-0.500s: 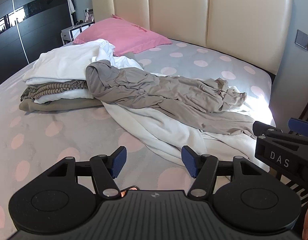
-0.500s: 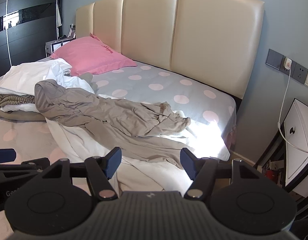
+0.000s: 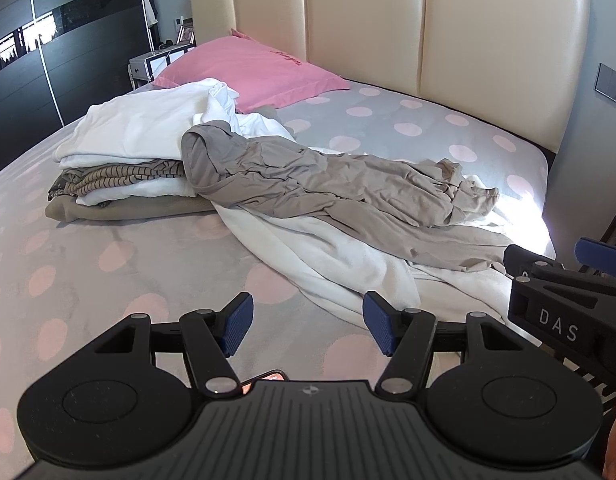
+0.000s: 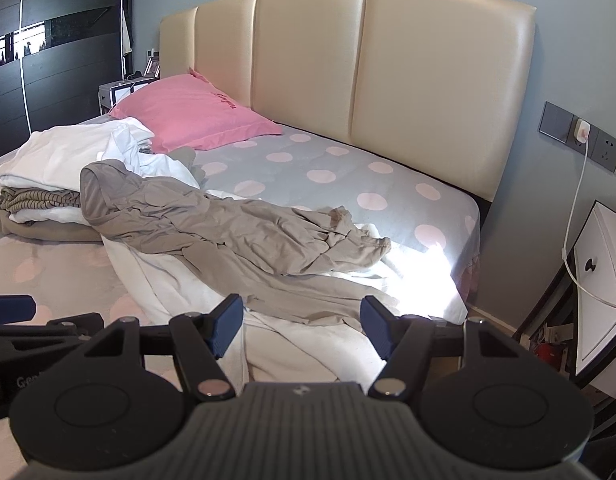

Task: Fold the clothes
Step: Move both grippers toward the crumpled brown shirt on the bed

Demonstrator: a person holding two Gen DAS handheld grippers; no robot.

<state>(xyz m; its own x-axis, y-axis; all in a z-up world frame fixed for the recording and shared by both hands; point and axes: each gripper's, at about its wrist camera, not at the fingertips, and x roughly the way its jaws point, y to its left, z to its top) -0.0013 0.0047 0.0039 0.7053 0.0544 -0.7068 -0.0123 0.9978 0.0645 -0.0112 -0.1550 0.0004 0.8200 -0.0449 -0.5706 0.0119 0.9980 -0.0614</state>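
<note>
A crumpled grey-brown garment point(image 3: 328, 188) point(image 4: 228, 228) lies stretched across the bed on top of a white garment point(image 3: 332, 264) point(image 4: 180, 284). A stack of folded clothes point(image 3: 120, 168) point(image 4: 40, 184) sits to its left. My left gripper point(image 3: 306, 326) is open and empty, held above the bedsheet short of the white garment. My right gripper point(image 4: 302, 326) is open and empty, held over the near end of the white garment; its body shows at the right edge of the left wrist view point(image 3: 564, 300).
The bed point(image 3: 88, 264) has a grey sheet with pink dots, a pink pillow point(image 3: 252, 68) and a cream headboard point(image 3: 428, 40). A white nightstand point(image 4: 604, 280) and a charging cable point(image 4: 576, 216) stand right of the bed. A dark wardrobe point(image 3: 48, 60) is at left.
Both views have shifted very slightly. The clothes have not moved and both grippers stay open.
</note>
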